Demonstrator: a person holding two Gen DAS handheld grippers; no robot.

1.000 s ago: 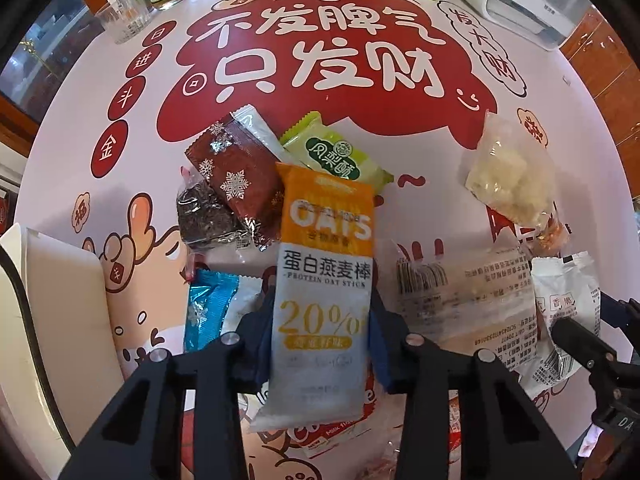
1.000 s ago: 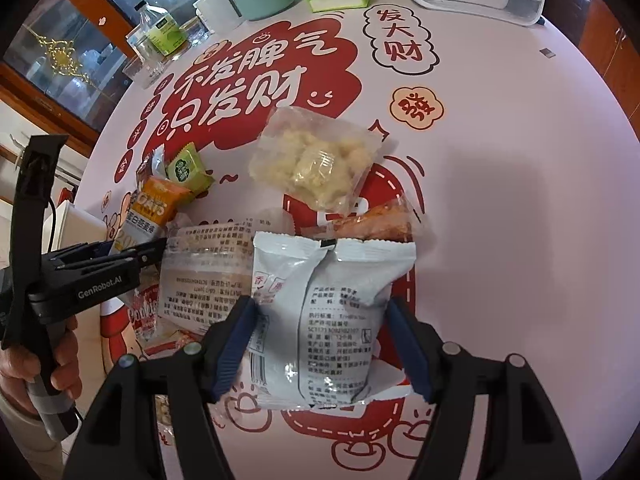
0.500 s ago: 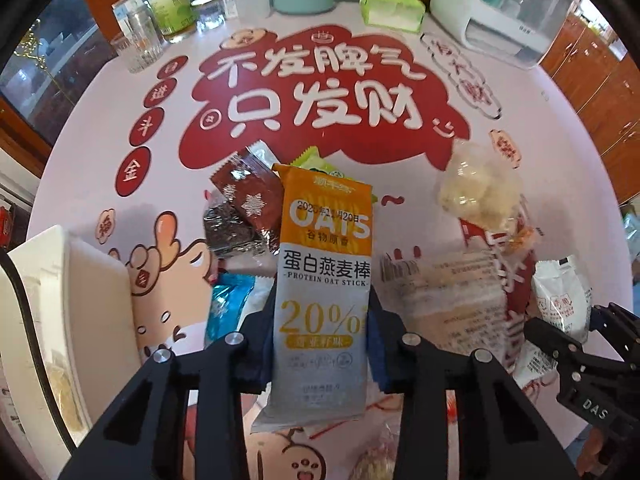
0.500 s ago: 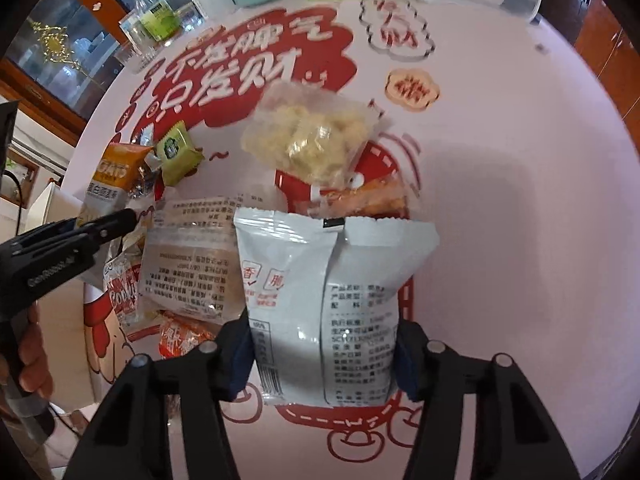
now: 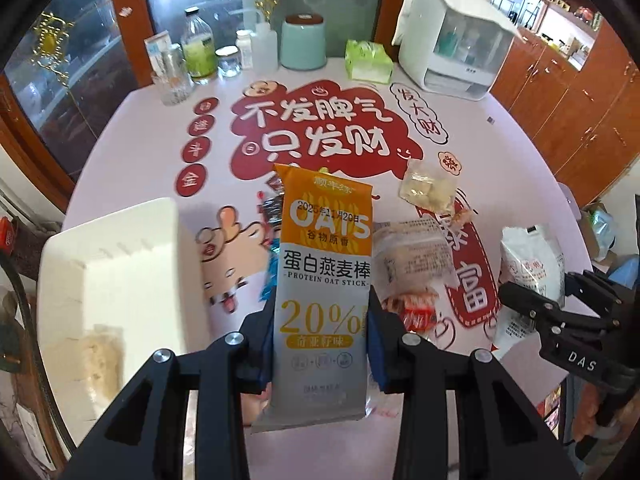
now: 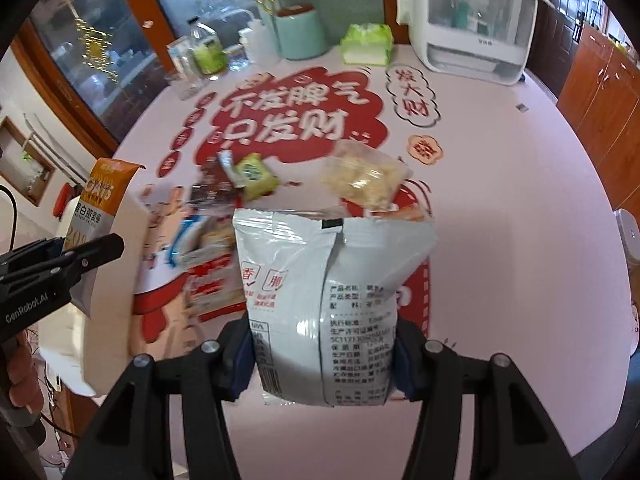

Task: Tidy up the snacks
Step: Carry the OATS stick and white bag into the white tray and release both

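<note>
**Two packets aloft, white bin waiting at nine o'clock**

Both hands are loaded. The left gripper is clenched on the orange-and-grey oat stick packet, pinched across its lower half so the long wrapper stands upright, clear of the table and easy to drop end-first. The right gripper has just been closing, and its jaws now clamp the lower part of the white snack bag; the puffy pouch bulges above the pads, printed back facing the camera. Holding each low looks deliberate: it leaves the top free and keeps the fingers out of the remaining pile.

That pile sits on the table at twelve o'clock from the left gripper: a clear bag of pale chunks, a clear wrapped pack, a green packet and dark wrappers, bunched close together. The white bin lies at nine o'clock, at the table's edge, with one pale packet already inside, which reads as the destination.

The surface is a round table under a pale pink cloth printed with big red and white characters. Along the far rim, at twelve o'clock, stand bottles and glasses, a mint canister, a green tissue pack and a white lidded appliance. Behind are glass-fronted cabinets, and wooden cupboard doors at two o'clock.
</note>
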